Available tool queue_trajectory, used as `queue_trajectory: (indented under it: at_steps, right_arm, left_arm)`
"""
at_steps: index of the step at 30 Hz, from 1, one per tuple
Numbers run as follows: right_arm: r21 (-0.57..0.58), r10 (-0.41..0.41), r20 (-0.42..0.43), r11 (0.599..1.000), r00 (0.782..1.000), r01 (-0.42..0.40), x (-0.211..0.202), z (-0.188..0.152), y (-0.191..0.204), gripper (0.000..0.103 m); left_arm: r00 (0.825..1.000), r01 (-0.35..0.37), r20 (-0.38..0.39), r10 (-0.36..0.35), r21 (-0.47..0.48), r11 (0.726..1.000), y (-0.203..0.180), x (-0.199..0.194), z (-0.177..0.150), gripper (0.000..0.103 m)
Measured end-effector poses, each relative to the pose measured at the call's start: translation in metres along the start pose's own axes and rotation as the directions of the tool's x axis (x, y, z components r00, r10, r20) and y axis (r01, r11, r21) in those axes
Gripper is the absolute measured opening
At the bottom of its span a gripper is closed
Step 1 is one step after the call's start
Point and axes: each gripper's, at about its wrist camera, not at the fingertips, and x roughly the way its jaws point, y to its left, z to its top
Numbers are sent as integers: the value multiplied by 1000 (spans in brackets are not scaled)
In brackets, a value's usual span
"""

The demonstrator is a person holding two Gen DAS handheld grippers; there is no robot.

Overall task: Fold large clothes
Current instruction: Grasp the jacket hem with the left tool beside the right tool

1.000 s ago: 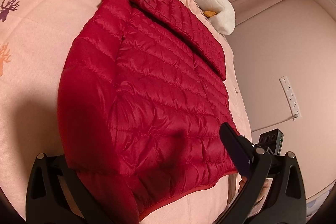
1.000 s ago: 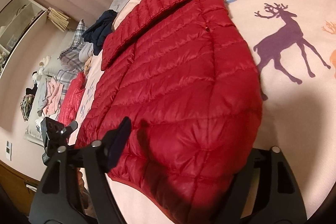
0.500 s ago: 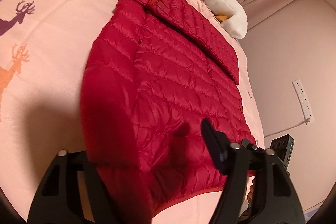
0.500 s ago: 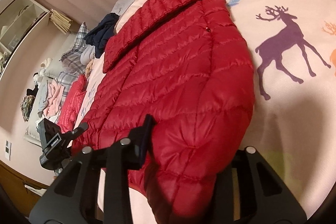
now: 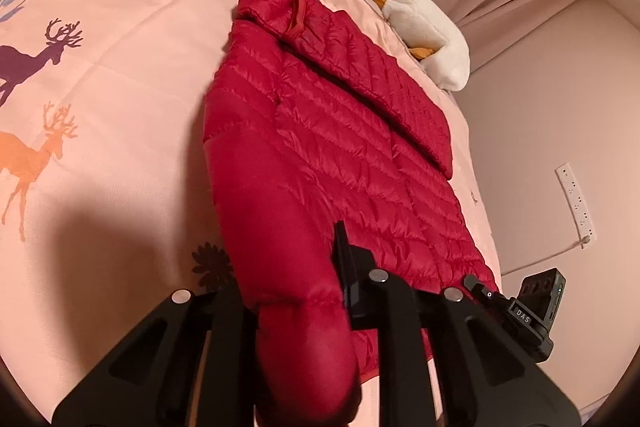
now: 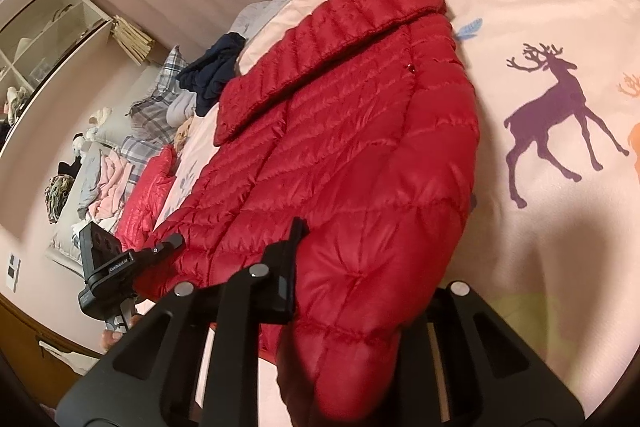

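Red quilted down jacket (image 5: 332, 163) fills mid-frame on the pink deer-print bed (image 5: 120, 99). Left claw (image 5: 296, 311) and right claw (image 6: 360, 291) each pinch its hem corners, blocking the lower frame. Navy clothes (image 6: 216, 75) and a plush duck (image 5: 432, 39) lie beyond.
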Motion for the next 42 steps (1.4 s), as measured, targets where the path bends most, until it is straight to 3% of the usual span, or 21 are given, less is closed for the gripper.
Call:
queue_trajectory:
  at_steps: [10, 42]
  right_arm:
    - [-20, 54, 27, 998, 998, -53, -10, 2, 7, 16]
    - [-92, 159, 32, 984, 987, -155, -43, 4, 28, 15]
  left_arm:
    - [999, 34, 27, -35, 58, 998, -15, -10, 0, 15]
    - [998, 43, 35, -46, 78, 996, -26, -26, -1, 15]
